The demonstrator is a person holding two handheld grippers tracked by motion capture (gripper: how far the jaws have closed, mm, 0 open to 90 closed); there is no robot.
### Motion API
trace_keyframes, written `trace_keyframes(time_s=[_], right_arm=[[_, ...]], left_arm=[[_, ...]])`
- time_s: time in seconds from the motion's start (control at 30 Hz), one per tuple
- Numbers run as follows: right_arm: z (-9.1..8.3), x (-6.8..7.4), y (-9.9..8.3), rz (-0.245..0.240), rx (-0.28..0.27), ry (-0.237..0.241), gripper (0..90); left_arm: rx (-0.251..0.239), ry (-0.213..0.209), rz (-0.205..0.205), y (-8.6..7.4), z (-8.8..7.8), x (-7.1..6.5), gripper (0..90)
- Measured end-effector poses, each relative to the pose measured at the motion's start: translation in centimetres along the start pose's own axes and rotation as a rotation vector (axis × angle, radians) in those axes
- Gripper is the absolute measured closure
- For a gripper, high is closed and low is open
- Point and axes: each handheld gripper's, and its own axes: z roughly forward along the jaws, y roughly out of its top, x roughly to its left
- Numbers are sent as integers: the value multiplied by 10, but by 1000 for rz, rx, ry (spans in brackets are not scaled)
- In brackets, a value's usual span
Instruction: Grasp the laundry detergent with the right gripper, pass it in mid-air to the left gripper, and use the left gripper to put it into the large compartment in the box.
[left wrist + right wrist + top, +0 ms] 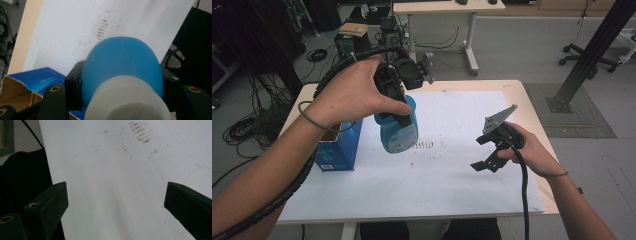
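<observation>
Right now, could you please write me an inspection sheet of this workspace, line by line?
Surface: wooden table under a white sheet with brown stains.
Job's things: blue bottle with white cap, lifted beside an open blue carton.
Clutter: nothing seen.
Grippers: left gripper clamped on the bottle; right gripper open, empty, over the sheet.
Cables: one trails from each gripper.
Surroundings: desk, office chair, floor wiring behind.

Left gripper [398, 107] raised, fingers clamped; right gripper [486, 159] low, fingers spread.
</observation>
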Motion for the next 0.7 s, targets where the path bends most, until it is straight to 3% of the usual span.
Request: trace_keyframes(time_s=[0.1, 0.2, 0.23, 0.27, 0.3, 0.33, 0.37, 0.4, 0.53, 0.57, 0.7], right_arm=[[0, -3, -4, 20, 47, -15, 49], [2, -5, -6, 24, 79, -18, 49], [4, -7, -7, 27, 116, -24, 49], [5, -7, -8, 29, 128, -25, 49], [5, -7, -8, 29, 128, -25, 49], [7, -9, -9, 32, 190, -38, 49], [7, -9, -9, 32, 190, -38, 47], [8, -9, -9, 31, 193, -39, 47], [9, -10, -10, 30, 221, -49, 47], [9, -11, -10, 29, 227, -47, 47], [10, -12, -10, 31, 243, -53, 47]], left_arm=[[0, 0, 0, 0, 0, 0, 380], [9, 11, -64, -4, -8, 11, 380], [9, 11, -64, -4, -8, 11, 380], [16, 27, -138, -11, -20, 26, 380], [16, 27, -138, -11, -20, 26, 380], [16, 27, -138, -11, -20, 26, 380], [16, 27, -138, -11, -20, 26, 380], [19, 45, -206, -18, -31, 41, 381], [19, 47, -216, -19, -33, 44, 380], [15, 58, -276, -28, -45, 57, 380], [13, 61, -291, -29, -48, 60, 381]])
